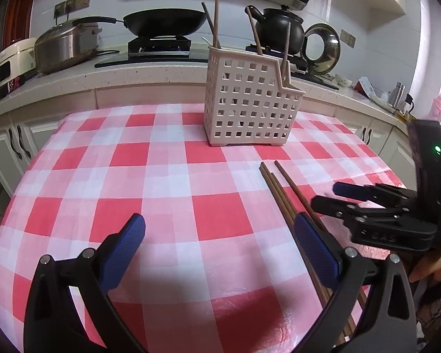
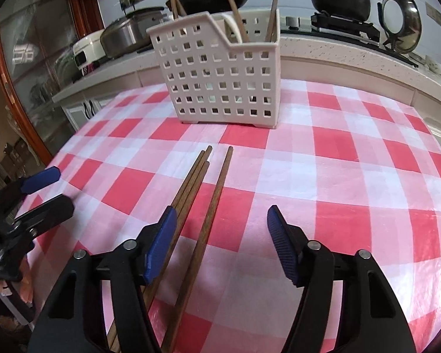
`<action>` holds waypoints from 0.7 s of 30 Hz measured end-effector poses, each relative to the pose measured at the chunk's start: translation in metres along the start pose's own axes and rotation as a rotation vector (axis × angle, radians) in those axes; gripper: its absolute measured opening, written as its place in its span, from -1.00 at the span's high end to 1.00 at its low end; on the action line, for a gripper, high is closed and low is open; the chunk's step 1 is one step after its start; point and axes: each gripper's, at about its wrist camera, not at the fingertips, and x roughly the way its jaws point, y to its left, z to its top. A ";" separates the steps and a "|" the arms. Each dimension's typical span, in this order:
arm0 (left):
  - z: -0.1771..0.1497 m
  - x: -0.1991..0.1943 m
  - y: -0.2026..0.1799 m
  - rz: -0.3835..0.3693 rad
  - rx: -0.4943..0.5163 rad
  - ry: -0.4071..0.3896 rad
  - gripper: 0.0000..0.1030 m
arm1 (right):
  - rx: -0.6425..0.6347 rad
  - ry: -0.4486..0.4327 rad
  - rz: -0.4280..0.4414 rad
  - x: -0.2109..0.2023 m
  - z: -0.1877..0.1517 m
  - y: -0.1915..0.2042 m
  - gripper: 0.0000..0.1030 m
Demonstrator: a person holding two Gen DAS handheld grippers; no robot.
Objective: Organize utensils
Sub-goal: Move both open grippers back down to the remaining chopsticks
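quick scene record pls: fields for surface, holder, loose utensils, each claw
surface: checked cloth, red and white
holder: white perforated caddy upright on the cloth, several sticks already standing in it
loose: four brown chopsticks flat on the cloth, three bunched, one apart
left claw: open, nothing between its pads, beside the chopsticks
right claw: open, low over the chopsticks, the separate one between its pads, not yet gripped

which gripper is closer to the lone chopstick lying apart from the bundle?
Right. The right gripper is open and straddles the lone chopstick, which lies between its pads without touching them. The left gripper is open over bare tablecloth, beyond the chopstick bundle.
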 end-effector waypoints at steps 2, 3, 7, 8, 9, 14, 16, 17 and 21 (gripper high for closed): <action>-0.001 0.000 0.001 0.000 0.001 0.001 -0.90 | 0.000 0.007 -0.017 0.004 0.002 0.000 -0.04; -0.002 0.000 0.002 -0.001 -0.001 0.003 -0.90 | -0.004 0.018 -0.029 0.007 0.005 0.001 0.04; -0.003 0.000 0.010 -0.007 -0.023 0.006 -0.90 | -0.010 0.066 -0.056 0.021 0.009 0.003 0.28; -0.003 0.000 0.011 -0.009 -0.027 0.004 -0.90 | -0.015 0.071 -0.062 0.023 0.010 0.004 0.30; -0.002 0.000 0.013 -0.009 -0.030 0.003 -0.90 | -0.027 0.071 -0.078 0.026 0.012 0.007 0.34; -0.002 0.002 0.017 -0.008 -0.038 0.010 -0.90 | -0.052 0.079 -0.100 0.034 0.018 0.017 0.41; -0.002 0.003 0.018 -0.009 -0.040 0.013 -0.90 | -0.076 0.080 -0.131 0.037 0.019 0.023 0.47; -0.002 0.003 0.018 -0.009 -0.041 0.013 -0.90 | -0.072 0.081 -0.134 0.037 0.019 0.024 0.48; -0.002 0.002 0.019 -0.006 -0.042 0.014 -0.90 | -0.083 0.081 -0.153 0.037 0.018 0.026 0.64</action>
